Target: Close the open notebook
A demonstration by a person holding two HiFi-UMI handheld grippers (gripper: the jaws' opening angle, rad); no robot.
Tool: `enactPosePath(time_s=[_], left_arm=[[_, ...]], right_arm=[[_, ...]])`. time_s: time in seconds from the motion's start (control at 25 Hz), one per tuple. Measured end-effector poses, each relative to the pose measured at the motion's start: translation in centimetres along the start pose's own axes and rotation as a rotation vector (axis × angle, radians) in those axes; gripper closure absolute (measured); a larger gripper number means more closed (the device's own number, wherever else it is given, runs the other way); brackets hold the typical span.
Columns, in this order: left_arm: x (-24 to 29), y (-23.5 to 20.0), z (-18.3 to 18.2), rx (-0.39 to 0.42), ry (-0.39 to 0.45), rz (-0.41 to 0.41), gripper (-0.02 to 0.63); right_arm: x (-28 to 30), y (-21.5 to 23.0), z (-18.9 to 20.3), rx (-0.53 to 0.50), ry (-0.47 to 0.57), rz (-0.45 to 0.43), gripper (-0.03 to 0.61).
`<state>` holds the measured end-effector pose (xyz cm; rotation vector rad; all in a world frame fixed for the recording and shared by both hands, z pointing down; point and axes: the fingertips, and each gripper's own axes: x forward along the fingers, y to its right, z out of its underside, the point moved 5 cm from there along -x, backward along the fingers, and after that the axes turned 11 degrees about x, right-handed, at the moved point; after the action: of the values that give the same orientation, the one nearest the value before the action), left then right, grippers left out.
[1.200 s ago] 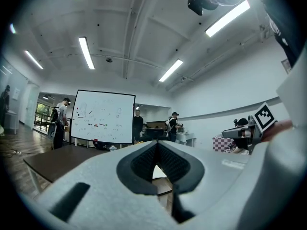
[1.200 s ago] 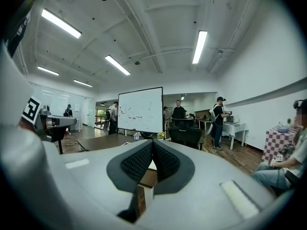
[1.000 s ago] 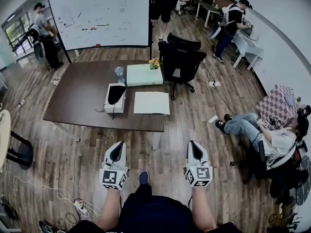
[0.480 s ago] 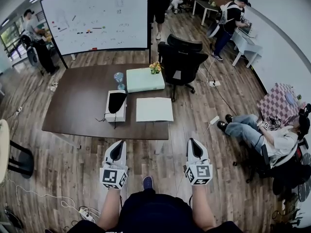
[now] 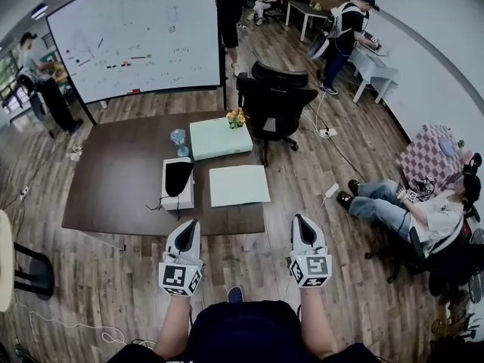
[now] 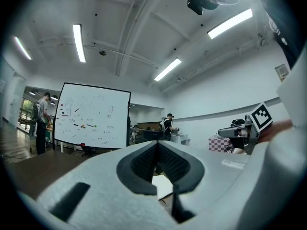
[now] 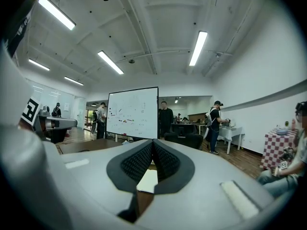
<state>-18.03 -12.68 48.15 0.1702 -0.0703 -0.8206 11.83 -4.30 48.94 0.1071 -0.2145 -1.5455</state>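
Note:
The open notebook (image 5: pixel 239 185) lies flat with its white pages up, near the front right edge of the dark brown table (image 5: pixel 117 187). Both grippers hang over the wooden floor, short of the table. My left gripper (image 5: pixel 188 226) is shut and empty, just in front of the table's near edge. My right gripper (image 5: pixel 301 221) is also shut and empty, to the right of the table's corner. In the left gripper view the jaws (image 6: pixel 157 145) meet, with a strip of the notebook (image 6: pixel 160 186) behind them. The right gripper view shows shut jaws (image 7: pixel 152 143) and the notebook (image 7: pixel 147 180) below.
On the table stand a pale green box (image 5: pixel 220 138), a white box with a black object on top (image 5: pixel 178 181), a glass (image 5: pixel 178 136) and small flowers (image 5: pixel 237 117). A black office chair (image 5: pixel 274 100) is behind, a whiteboard (image 5: pixel 136 36) beyond. A person sits on the floor (image 5: pixel 401 210) at right.
The person has stepped towards the table, so it and the notebook now lie nearer the grippers. Both grippers keep the same pose and stay shut.

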Motion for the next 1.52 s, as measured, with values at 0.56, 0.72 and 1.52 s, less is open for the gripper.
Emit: enactPosePath(time_s=[0.56,0.72,1.52], left_arm=[[5.1,-1.2,1.2,-0.003,-0.025,0.009,0.618],[6.7,-1.4,1.4,-0.004,-0.025,-0.017,0.618],[12.8,-2.2,2.0,-0.001,-0.043,-0.080,0.618]], right_arm=[[5.0,1.9,0.1,-0.006,-0.022,-0.011,0.571],[6.8,3.0,-0.1,-0.012,-0.025,-0.034,0.571],[13.8,7.3,-0.6,-0.007,-0.045,-0.094,0.571]])
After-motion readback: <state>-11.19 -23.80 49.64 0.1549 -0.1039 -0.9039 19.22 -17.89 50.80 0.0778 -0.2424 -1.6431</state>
